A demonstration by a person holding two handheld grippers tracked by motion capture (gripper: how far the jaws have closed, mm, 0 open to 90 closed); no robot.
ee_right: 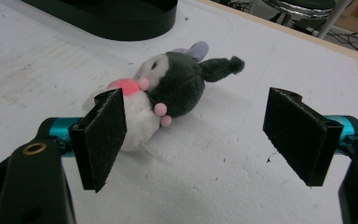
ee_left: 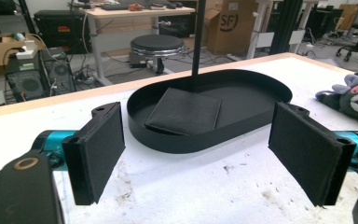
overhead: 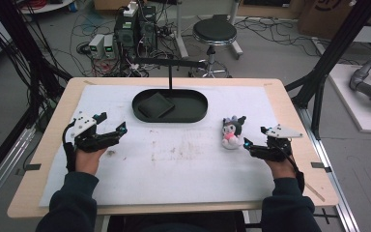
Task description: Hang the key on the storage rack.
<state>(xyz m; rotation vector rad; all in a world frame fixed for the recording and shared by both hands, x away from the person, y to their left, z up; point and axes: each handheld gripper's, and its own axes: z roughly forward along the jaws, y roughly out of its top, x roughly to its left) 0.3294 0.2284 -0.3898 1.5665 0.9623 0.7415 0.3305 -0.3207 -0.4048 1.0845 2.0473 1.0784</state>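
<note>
A small plush toy (overhead: 232,133), dark grey with a white body and pink trim, lies on its side on the white mat (overhead: 183,164), right of centre. My right gripper (overhead: 255,137) rests just right of it, held in a hand. In the right gripper view the gripper (ee_right: 200,140) stands open, and the plush toy (ee_right: 168,93) lies just beyond the left pad, which hides part of it. Nothing is between the pads. My left gripper (overhead: 112,122) is at the left of the mat, open and empty (ee_left: 200,149), and faces the black oval tray (ee_left: 168,140).
The oval tray (overhead: 140,113) sits at the mat's far centre with a dark square pad (overhead: 155,105) in it and a thin T-shaped post (overhead: 170,77) rising from it. A stool (overhead: 214,34), computer boxes and cables stand on the floor behind the table.
</note>
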